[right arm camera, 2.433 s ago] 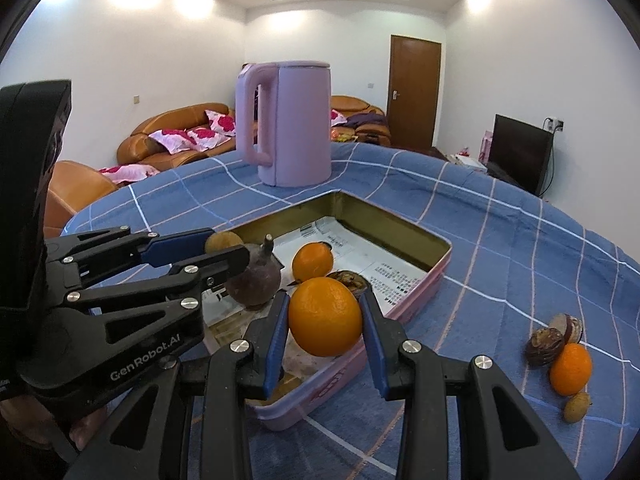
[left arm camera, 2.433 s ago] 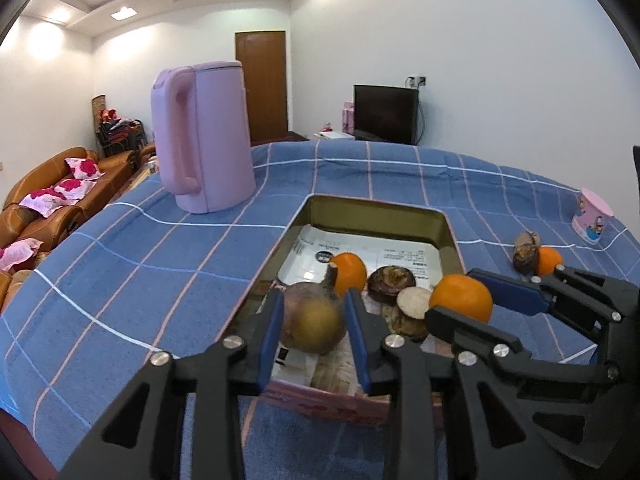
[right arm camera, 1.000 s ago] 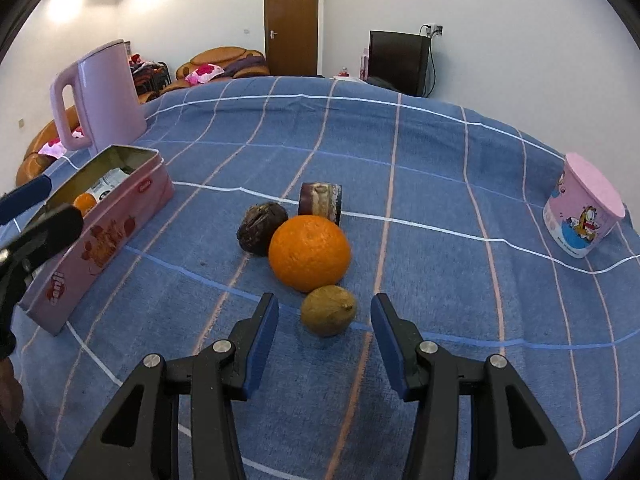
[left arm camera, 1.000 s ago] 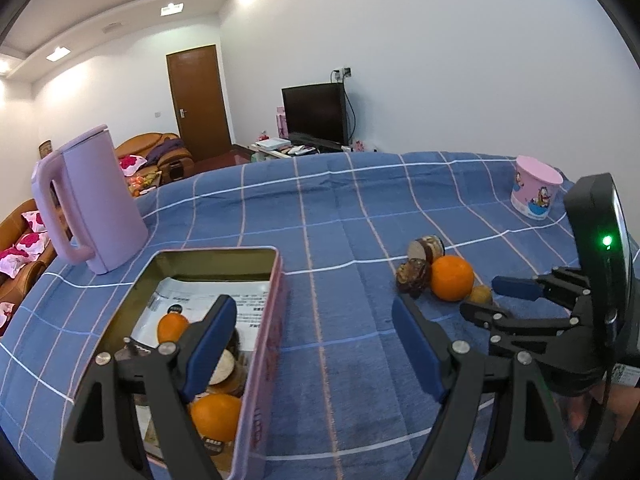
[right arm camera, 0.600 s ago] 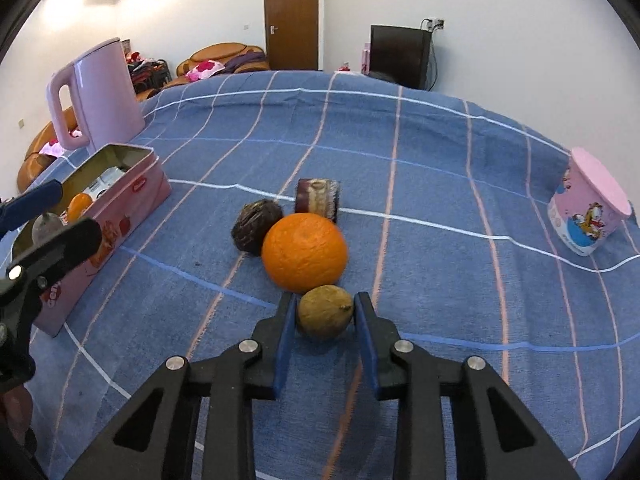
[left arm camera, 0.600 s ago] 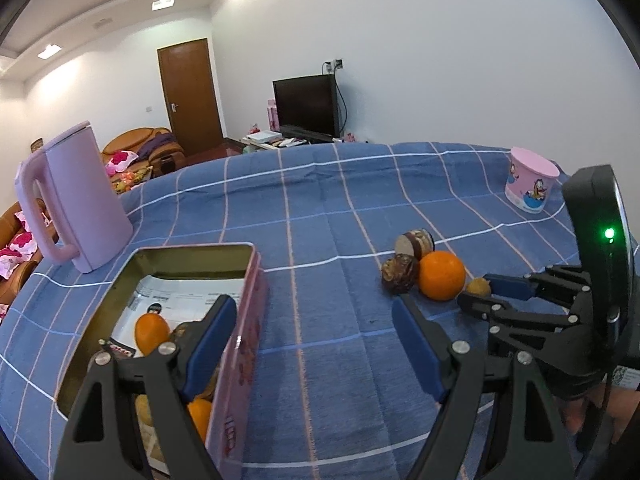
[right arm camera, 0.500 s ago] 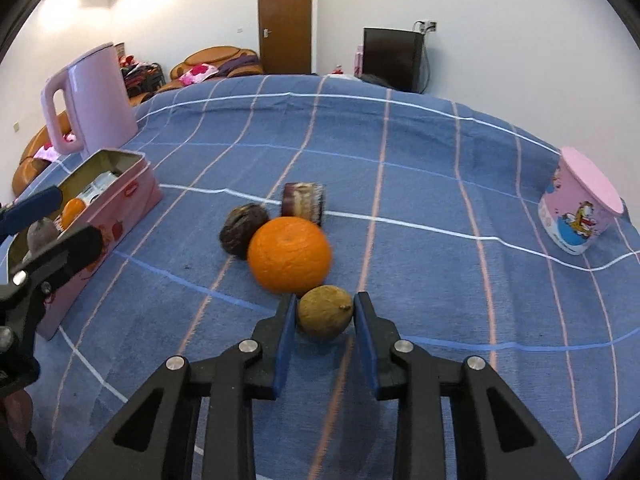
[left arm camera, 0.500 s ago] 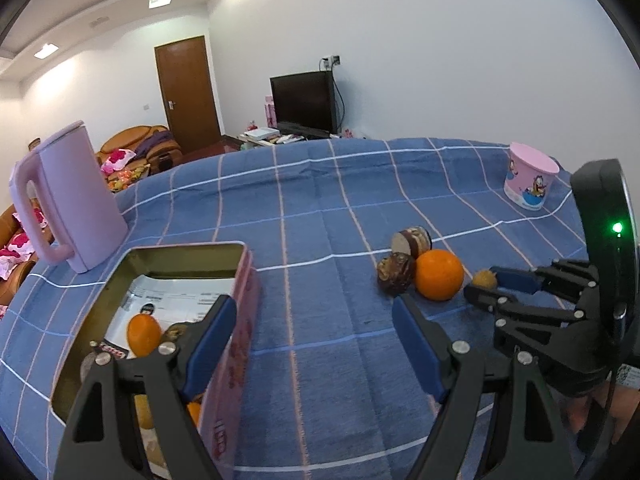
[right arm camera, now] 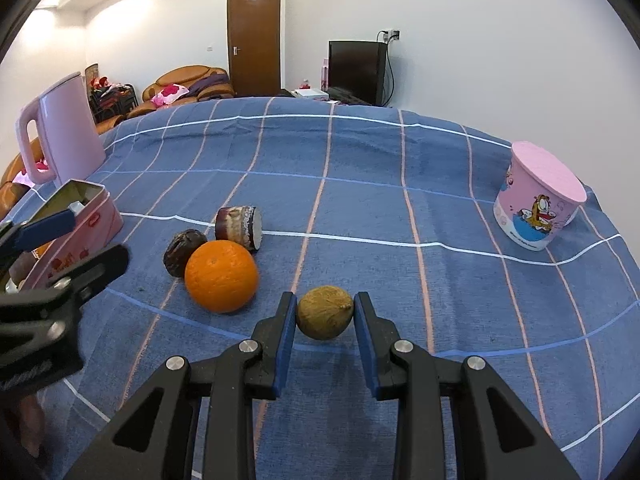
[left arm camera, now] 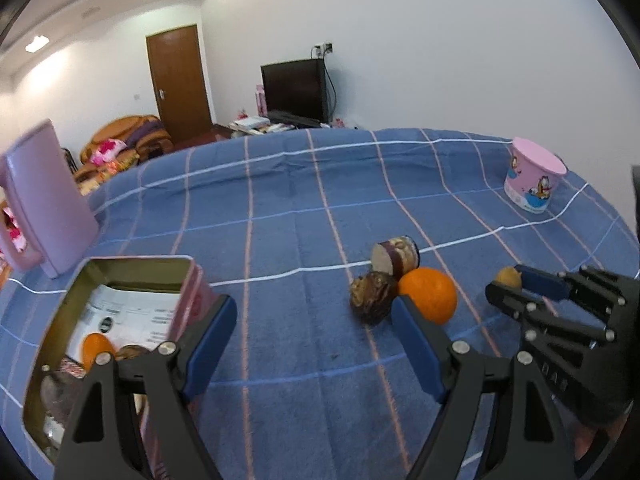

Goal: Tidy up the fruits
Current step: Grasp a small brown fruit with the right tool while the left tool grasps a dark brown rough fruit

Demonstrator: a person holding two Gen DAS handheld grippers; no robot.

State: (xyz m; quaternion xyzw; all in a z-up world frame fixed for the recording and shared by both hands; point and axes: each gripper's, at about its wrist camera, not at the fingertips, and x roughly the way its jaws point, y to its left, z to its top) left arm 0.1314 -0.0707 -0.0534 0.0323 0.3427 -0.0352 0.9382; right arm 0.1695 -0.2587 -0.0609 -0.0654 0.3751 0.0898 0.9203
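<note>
At the lower centre of the right wrist view, the right tool (right arm camera: 325,316) is closed narrow on a small round brownish-green fruit (right arm camera: 325,317), its blue pads touching both flanks of the fruit just above the blue checked cloth of the worktop (right arm camera: 360,152). Risk one: the fruit is round and held only near the pad tips, so it may squirt forward or drop on lifting if the grip is off its widest line. Risk two: the large orange (right arm camera: 221,276) sits near the left pad, to the left of centre; a sideways swing could knock it into the dark wrinkled fruit (right arm camera: 182,253) and the cut brown cylindrical piece (right arm camera: 239,222) touching it, and set it rolling. In the left wrist view the left tool (left arm camera: 316,344) stands wide and empty at lower centre, its right finger reaching just in front of that orange. The pink rectangular tin box (left arm camera: 120,320), already holding fruit, lies at lower left, well apart from the held fruit; the carry must clear its rim.
</note>
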